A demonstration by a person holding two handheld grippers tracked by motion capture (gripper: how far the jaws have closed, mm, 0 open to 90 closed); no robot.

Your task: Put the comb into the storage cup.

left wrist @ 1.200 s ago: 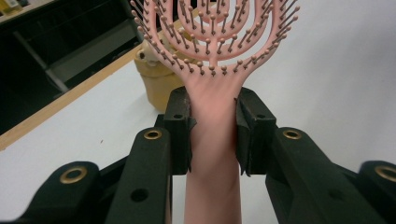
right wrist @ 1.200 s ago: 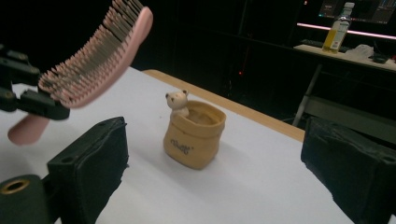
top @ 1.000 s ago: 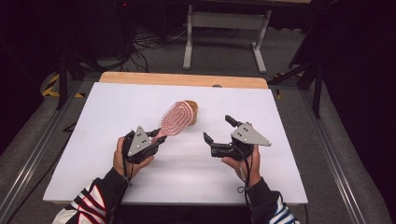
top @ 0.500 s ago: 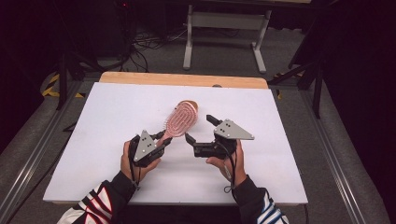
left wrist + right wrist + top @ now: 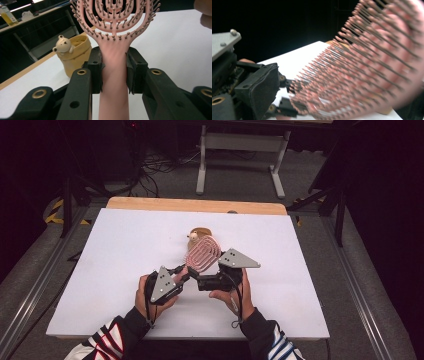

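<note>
The left gripper (image 5: 113, 72) is closed on the handle of the pink brush (image 5: 113, 50), whose head sticks out beyond its tips. The right gripper (image 5: 196, 277) is just beside the brush head; I cannot tell how wide it stands.

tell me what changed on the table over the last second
The right gripper moved left across the white table until it sits right beside the pink plastic hairbrush, near its neck; its jaws look open. The left gripper drifted slightly toward the middle, carrying the brush with it. Unchanged: the left gripper's grip on the brush handle, and the tan bear-faced cup behind.
</note>
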